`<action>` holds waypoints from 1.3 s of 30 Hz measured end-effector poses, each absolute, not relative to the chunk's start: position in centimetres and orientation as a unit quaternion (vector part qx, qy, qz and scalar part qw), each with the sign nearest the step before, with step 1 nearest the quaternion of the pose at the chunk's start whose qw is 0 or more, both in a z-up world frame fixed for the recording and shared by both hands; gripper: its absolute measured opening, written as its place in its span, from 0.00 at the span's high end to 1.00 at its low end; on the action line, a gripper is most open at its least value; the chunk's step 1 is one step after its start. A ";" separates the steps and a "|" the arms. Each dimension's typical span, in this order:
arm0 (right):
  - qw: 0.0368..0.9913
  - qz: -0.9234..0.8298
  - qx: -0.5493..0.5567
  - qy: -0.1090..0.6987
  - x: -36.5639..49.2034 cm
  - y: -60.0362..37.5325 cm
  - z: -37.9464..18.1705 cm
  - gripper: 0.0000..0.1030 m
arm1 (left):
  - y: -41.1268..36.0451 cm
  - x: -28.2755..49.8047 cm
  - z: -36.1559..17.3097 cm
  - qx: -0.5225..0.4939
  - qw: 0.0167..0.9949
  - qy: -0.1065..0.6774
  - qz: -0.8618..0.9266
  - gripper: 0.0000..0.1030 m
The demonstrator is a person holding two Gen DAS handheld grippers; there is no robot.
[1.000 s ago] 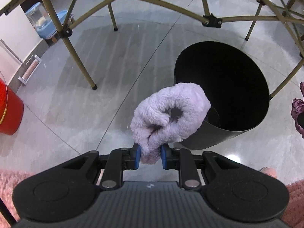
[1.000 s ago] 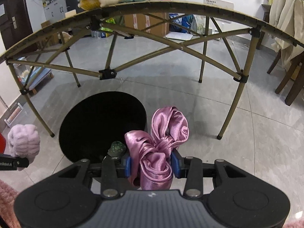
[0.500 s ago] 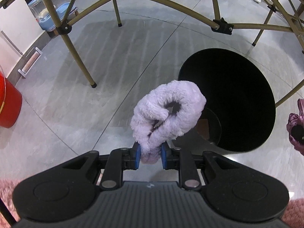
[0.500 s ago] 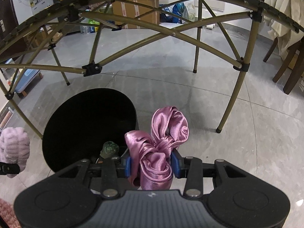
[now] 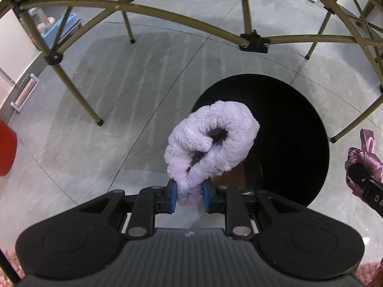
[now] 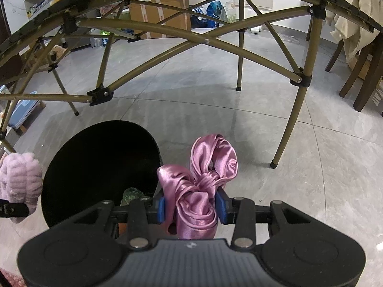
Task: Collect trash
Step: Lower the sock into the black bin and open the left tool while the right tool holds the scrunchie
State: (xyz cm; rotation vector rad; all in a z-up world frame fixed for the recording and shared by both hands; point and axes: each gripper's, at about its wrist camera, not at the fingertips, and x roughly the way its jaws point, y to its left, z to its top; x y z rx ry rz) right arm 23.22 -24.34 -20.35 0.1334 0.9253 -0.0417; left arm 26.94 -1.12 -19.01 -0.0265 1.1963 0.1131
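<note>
My left tool (image 5: 189, 197) pinches a fluffy lilac scrunchie (image 5: 210, 143) over the black bin (image 5: 299, 129) rim; my right tool (image 6: 191, 209) clamps a pink satin scrunchie (image 6: 198, 186), bin at ten o'clock.

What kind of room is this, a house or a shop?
Probably a room in a home, used partly for storage: a folding table on a tiled floor, wooden chairs, cardboard boxes by the wall, and a black bin.

Fluffy lilac scrunchie (image 5: 210, 148) and knotted pink satin scrunchie (image 6: 201, 186), both aloft over open black bin (image 5: 299, 129).
</note>
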 end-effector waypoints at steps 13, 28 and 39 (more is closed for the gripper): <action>0.893 -0.038 0.084 0.441 23.7 -25.1 -20.5 0.62 | -4.9 28.9 -19.8 -0.014 0.816 0.577 0.030 0.80; 0.892 -0.058 0.086 0.439 23.6 -25.7 -20.7 0.62 | -7.6 30.4 -20.7 -0.022 0.809 0.586 0.026 0.80; 0.892 -0.062 0.085 0.439 23.5 -25.8 -20.7 0.62 | -8.5 30.6 -20.6 -0.015 0.813 0.582 0.011 0.68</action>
